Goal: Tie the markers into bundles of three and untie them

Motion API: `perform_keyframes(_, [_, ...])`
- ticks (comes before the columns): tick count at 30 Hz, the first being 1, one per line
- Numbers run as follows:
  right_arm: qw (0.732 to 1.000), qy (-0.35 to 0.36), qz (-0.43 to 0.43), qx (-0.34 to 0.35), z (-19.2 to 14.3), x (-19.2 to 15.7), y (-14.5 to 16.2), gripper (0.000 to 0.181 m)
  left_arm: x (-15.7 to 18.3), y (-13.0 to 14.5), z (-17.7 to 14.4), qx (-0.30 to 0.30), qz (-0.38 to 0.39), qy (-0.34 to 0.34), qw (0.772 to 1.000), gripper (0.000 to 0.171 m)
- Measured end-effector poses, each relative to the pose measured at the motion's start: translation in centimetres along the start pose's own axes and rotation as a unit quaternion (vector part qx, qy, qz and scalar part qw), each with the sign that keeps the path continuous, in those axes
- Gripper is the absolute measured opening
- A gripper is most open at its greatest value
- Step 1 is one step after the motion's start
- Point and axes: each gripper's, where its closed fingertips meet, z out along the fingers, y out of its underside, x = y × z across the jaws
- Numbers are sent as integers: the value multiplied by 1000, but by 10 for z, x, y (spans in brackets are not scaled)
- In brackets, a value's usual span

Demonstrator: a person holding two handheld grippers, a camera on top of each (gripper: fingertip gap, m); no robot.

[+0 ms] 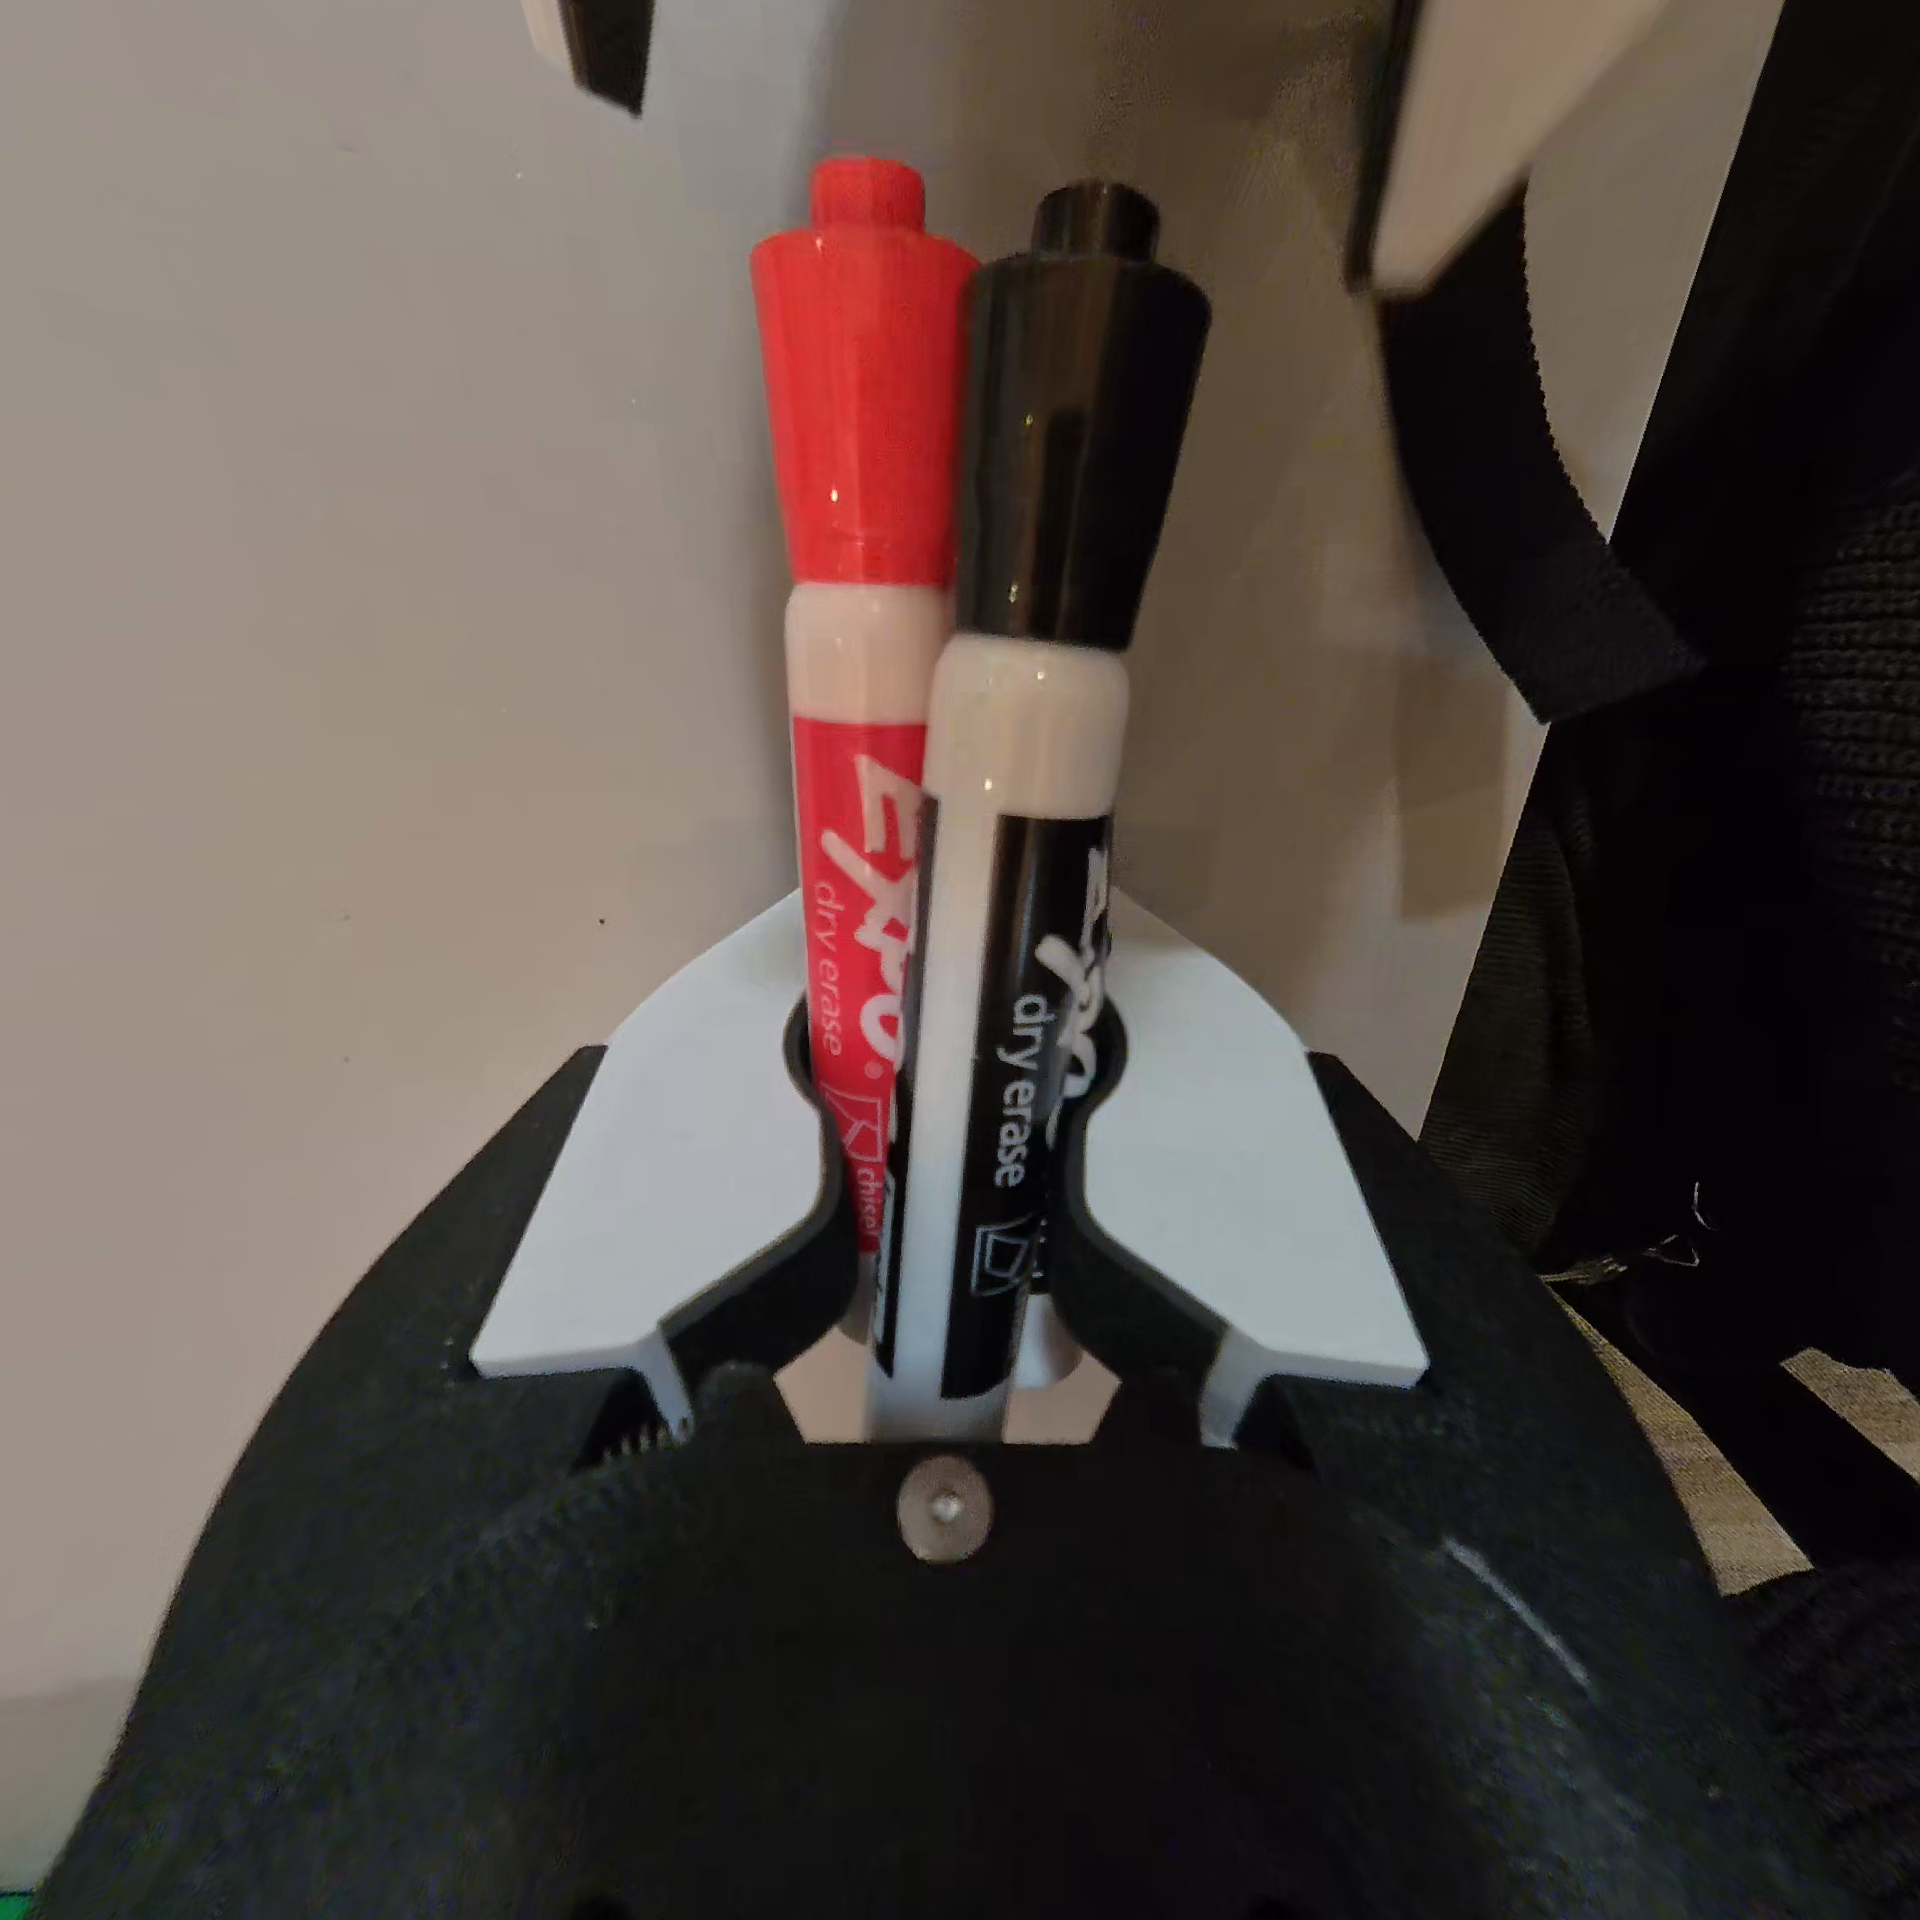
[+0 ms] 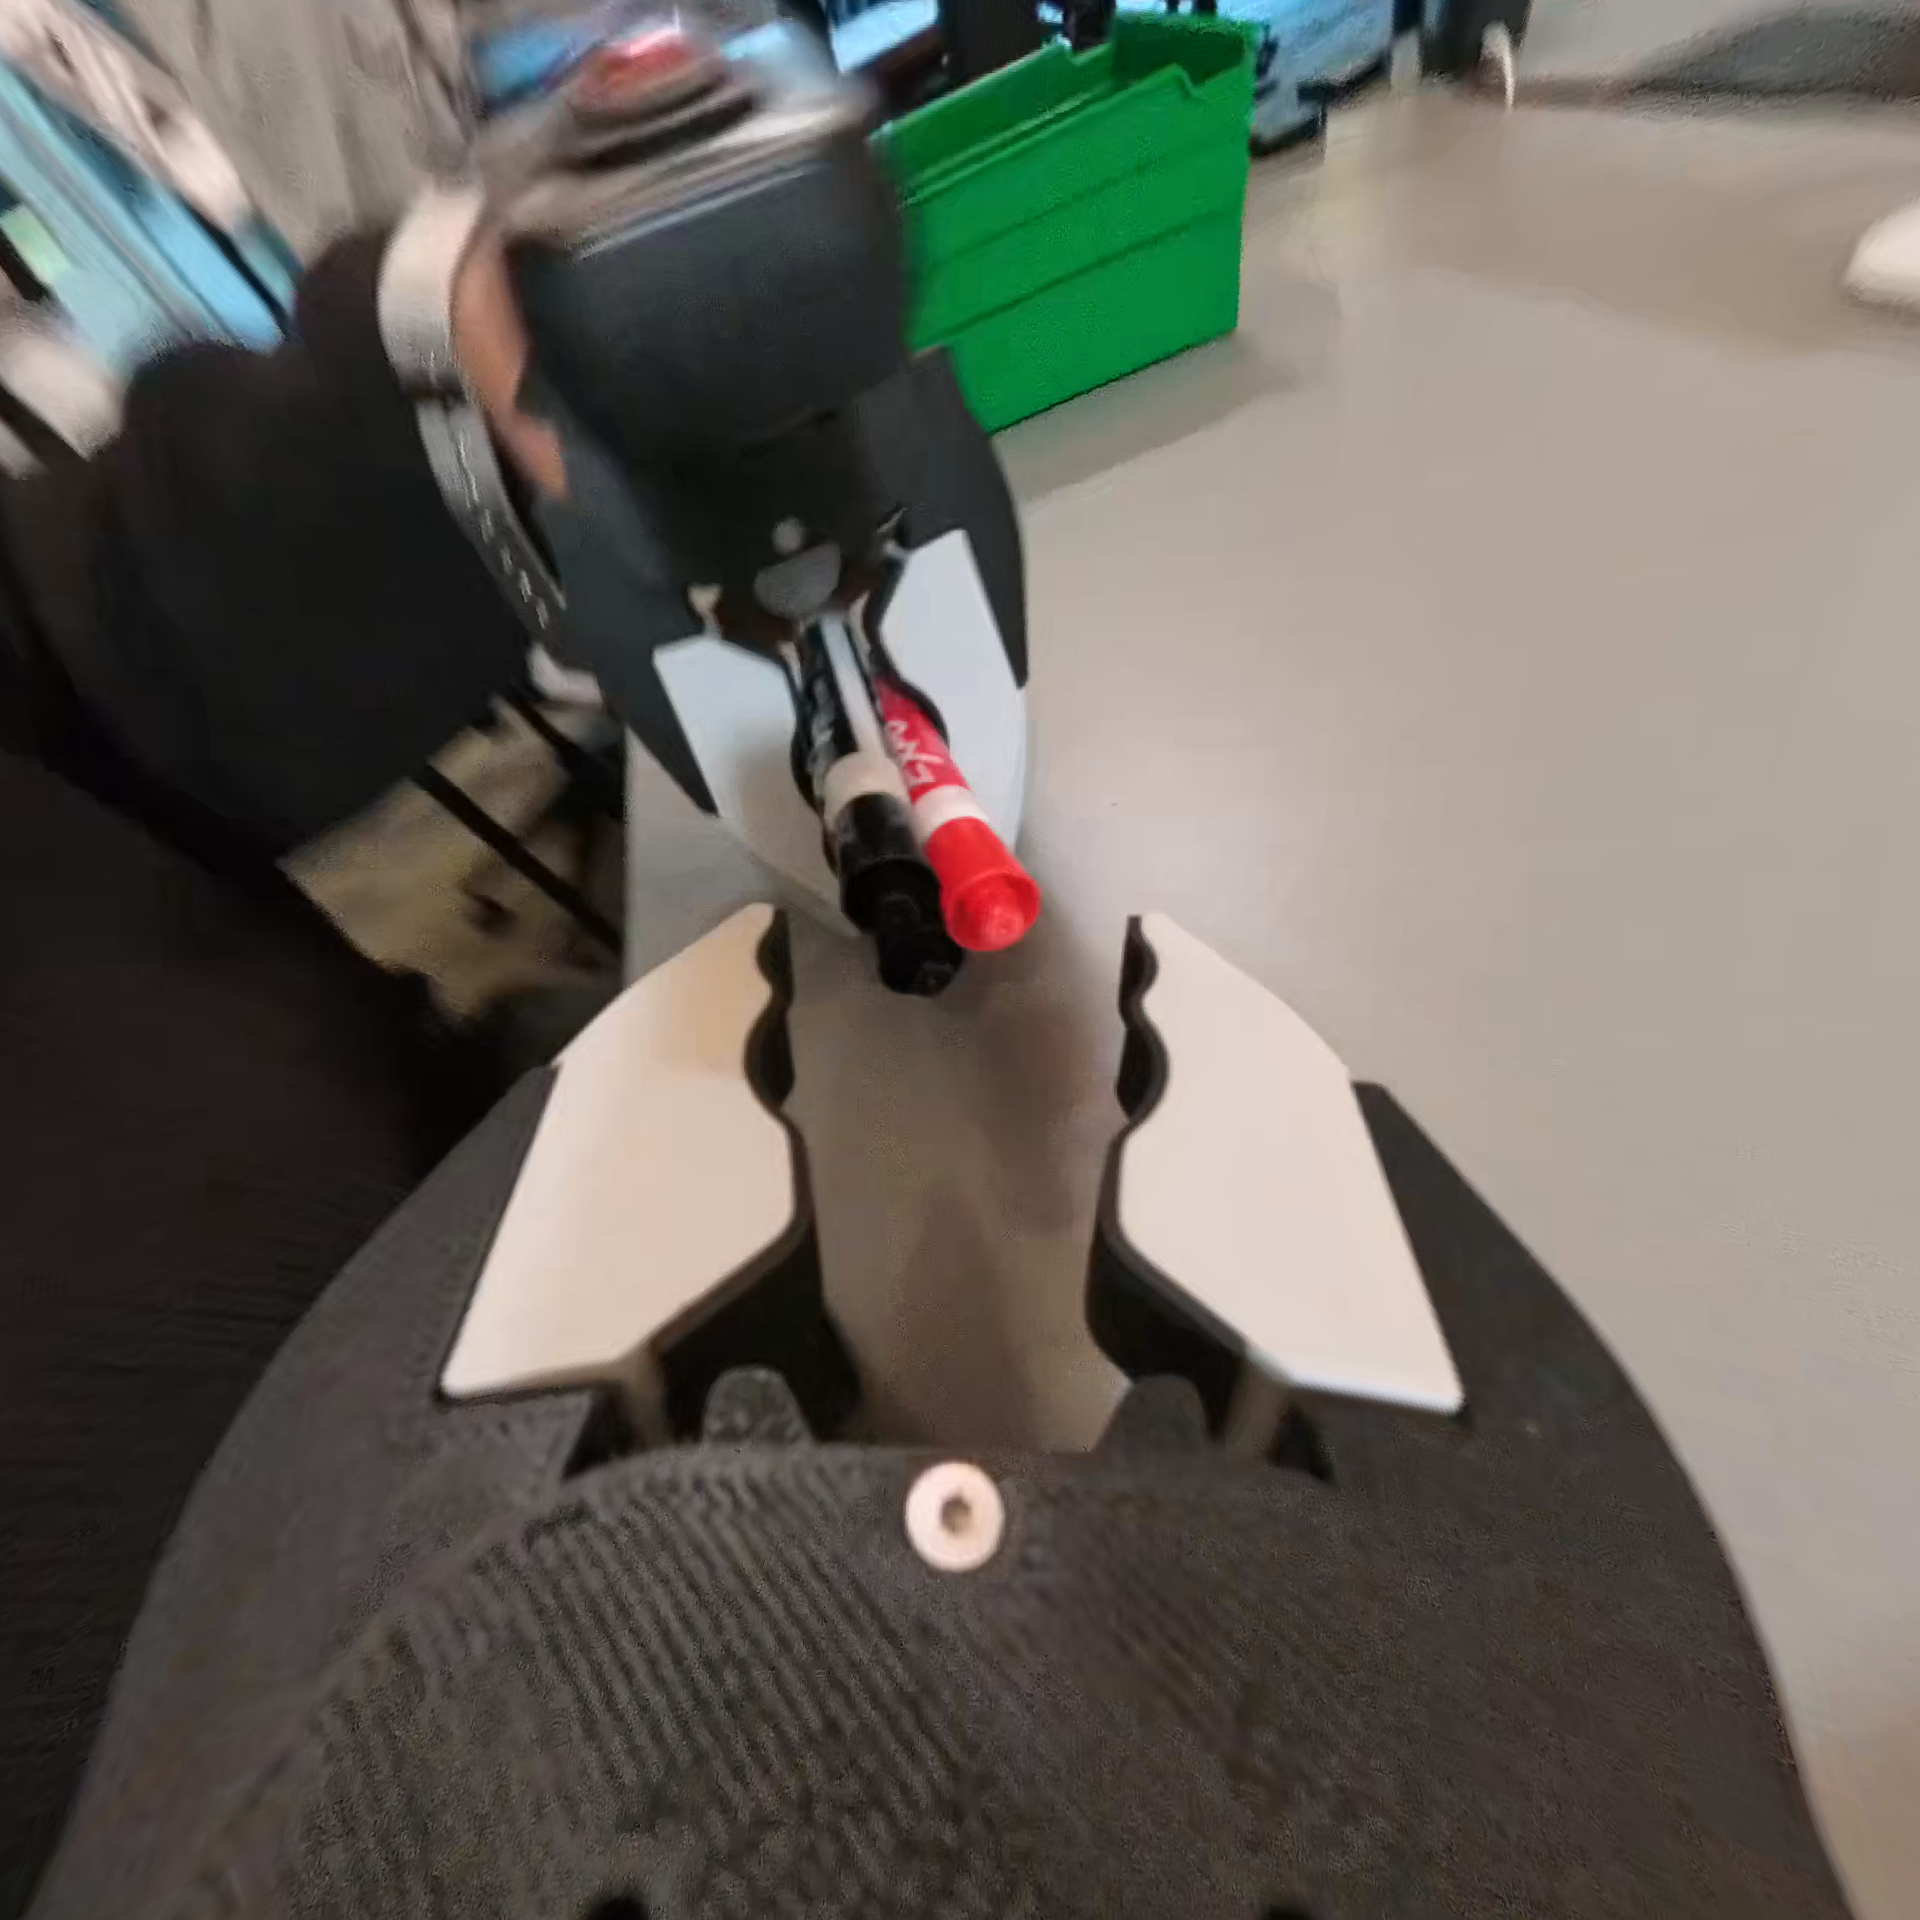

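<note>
Two capped markers, the red marker (image 1: 868, 582) and black marker (image 1: 1049, 748), sit side by side, clenched in my left hand-held gripper (image 1: 961, 1060). My right hand-held gripper (image 2: 951, 997) gapes empty facing them; a green bin (image 2: 1081, 218) stands behind on the table (image 2: 1507, 727).

Green bins on a pale surface

Stacked green bins (image 2: 1081, 218) sit at twelve o'clock; a black sleeve (image 2: 260, 540) lies at ten o'clock.

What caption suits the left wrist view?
Left hand-held gripper clamps a red marker and a black marker side by side, caps pointing away.
</note>
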Motion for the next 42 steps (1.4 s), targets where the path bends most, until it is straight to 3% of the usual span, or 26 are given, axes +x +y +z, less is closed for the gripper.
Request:
perform_keyframes(2, [984, -60, 159, 48, -5, 6, -10, 54, 0, 1, 0, -1, 11, -4, 1000, 45])
perform_keyframes(3, [965, -89, 229, 90, -11, 11, -20, 37, 0, 1, 0, -2, 18, -7, 1000, 45])
perform_keyframes(5, [927, -151, 296, 175, -26, 13, -42, 0, 3, 1, 0, -1, 23, 1, 1000, 45])
perform_keyframes(6, [924, -147, 308, 171, -26, 15, -41, 0, 7, -1, 0, 5, 23, 16, 1000, 45])
perform_keyframes(9, [958, -87, 262, 72, -9, 9, -17, 3, 10, -3, 1, 15, 27, 24, 999, 45])
perform_keyframes(12, [965, -52, 258, 20, 2, 5, -3, 43, 10, -2, 1, 11, 27, 22, 999, 45])
perform_keyframes(13, [962, -58, 267, 20, 3, 3, -2, 50, 10, -2, 1, 10, 28, 21, 999, 45])
perform_keyframes(16, [948, -102, 299, 28, 4, -7, -4, 32, 10, -2, 1, 8, 30, 20, 999, 45])
perform_keyframes(20, [945, -108, 309, 27, 7, -6, 0, 27, 10, -3, 1, 11, 30, 22, 999, 45])
perform_keyframes(32, [937, -118, 320, 68, 0, 2, -8, 29, 11, -7, -1, 24, 36, 24, 999, 45])
perform_keyframes(39, [971, -1, 225, 77, -21, 37, -5, 13, 13, -16, -22, 72, 31, 29, 996, 45])
perform_keyframes(42, [991, 22, 120, 62, -16, 30, -7, 22, 15, -18, -33, 90, 24, 37, 995, 45])
